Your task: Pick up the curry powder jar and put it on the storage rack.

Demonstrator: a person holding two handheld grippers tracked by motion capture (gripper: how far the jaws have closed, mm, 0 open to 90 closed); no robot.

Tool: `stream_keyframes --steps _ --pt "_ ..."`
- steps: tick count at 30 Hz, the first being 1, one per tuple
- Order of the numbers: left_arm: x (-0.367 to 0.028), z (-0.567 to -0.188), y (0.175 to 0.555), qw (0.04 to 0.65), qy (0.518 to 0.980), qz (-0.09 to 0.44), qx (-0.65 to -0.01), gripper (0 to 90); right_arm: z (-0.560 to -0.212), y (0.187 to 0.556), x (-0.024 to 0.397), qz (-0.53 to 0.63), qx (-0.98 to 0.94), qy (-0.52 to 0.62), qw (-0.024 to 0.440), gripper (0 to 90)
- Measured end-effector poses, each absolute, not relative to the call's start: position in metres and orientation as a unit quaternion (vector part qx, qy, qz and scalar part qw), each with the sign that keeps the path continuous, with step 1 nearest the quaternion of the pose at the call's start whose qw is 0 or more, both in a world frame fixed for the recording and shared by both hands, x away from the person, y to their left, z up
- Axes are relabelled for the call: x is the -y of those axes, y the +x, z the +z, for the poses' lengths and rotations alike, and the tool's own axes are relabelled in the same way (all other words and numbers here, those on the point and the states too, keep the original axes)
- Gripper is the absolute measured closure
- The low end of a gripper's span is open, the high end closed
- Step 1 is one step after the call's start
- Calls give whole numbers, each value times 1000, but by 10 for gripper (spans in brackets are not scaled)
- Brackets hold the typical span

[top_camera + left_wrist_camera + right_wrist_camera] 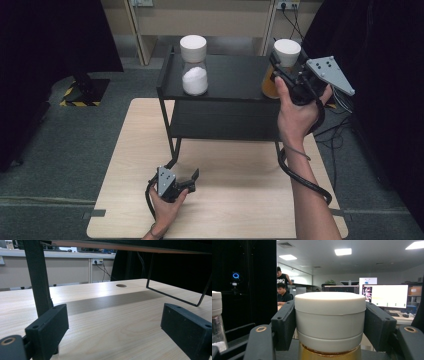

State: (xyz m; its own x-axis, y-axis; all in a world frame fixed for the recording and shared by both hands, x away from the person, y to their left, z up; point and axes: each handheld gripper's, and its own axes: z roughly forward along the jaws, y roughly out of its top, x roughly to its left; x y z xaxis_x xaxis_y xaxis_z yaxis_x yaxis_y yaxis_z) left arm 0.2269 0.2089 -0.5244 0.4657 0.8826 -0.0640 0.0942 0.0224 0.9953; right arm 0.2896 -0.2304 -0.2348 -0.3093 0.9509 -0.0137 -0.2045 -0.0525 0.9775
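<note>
A pale wooden table (pixel 225 200) stands on grey carpet, dark curtains at both sides, and bears a black two-tier metal shelf rack (pixel 220 80). On the rack's top right corner stands the amber-filled glass jar with a white cylindrical lid (pixel 285 62) — upright, long axis vertical, lid upward. The right gripper (pixel 282 70) is clenched on that lid. Beside it — apart — stands a white-lidded jar of white powder (pixel 194 67). The left gripper (pixel 192 180) rests released, low over the table.

Each hand-held gripper is black. The left hand-held gripper (pixel 192 181) and the right hand-held gripper (pixel 278 70) each have a grey three-cornered plate on top with small dark dots. Thick black cables trail from both. The jaws are flat black blocks with little screw holes. Both forearms are bare.
</note>
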Motion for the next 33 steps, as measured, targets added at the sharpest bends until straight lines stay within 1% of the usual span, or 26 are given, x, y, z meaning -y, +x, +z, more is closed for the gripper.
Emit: stream_keyframes --steps 18,21,23,27,33 --pt "-209 -524 227 595 616 331 -397 68 -234 292 231 629 -511 367 456 327" --pt "-209 -524 227 595 615 331 -397 68 -235 292 230 632 -505 371 457 253" --pt "-209 -524 227 595 616 331 -397 68 -236 291 229 631 -502 371 461 176" --pt "-209 -524 227 594 616 332 -396 68 -236 289 230 629 -502 370 464 56" --pt "-208 -524 227 594 616 332 -397 68 -238 286 233 626 -511 362 466 32"
